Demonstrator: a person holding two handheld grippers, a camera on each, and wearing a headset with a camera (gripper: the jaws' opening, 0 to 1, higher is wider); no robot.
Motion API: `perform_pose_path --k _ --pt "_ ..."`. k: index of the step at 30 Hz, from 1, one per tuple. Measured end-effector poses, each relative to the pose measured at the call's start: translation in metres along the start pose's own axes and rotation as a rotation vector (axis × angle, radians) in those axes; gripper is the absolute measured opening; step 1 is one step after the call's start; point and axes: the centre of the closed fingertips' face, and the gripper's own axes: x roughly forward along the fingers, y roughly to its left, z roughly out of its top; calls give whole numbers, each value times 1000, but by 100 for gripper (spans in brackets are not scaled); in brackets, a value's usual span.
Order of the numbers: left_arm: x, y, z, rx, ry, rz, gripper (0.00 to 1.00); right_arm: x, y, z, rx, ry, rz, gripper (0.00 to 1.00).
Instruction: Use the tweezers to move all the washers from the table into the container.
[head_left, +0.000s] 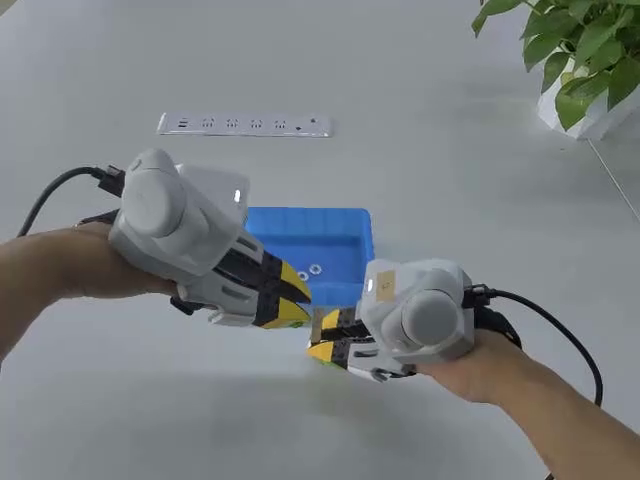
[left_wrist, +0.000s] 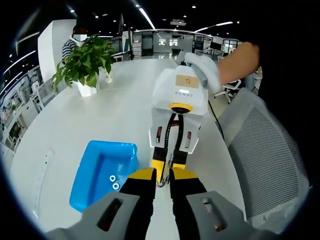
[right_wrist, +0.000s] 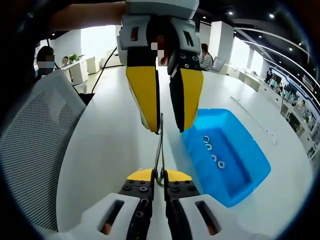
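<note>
The head view looks steeply down on the white tabletop (head_left: 430, 150) from close overhead; the left gripper view faces the right tool (left_wrist: 167, 167) at close range; the right gripper view faces the left tool (right_wrist: 168, 127) likewise; both share the tweezers (right_wrist: 160, 150); all three share the blue bin (head_left: 310, 228).

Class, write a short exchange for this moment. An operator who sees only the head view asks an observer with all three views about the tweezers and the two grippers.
Operator: In my head view the grippers meet nose to nose, but I can't make out the tweezers. Who has them?
Observer: The right gripper is shut on the tweezers, which point straight out from its jaws.
Operator: Has the left gripper taken hold as well?
Observer: The left gripper is open. Its jaws stand apart, with the tweezers' tip between them, close to one jaw.
</note>
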Motion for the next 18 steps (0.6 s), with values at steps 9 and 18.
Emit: perform_pose_path --k 9,18 --pt "-12 -2 -5 -65 -14 39 32 0 0 0 2 2 2 8" --pt "-24 -3 -11 -121 -26 81 52 0 0 0 7 3 1 8"
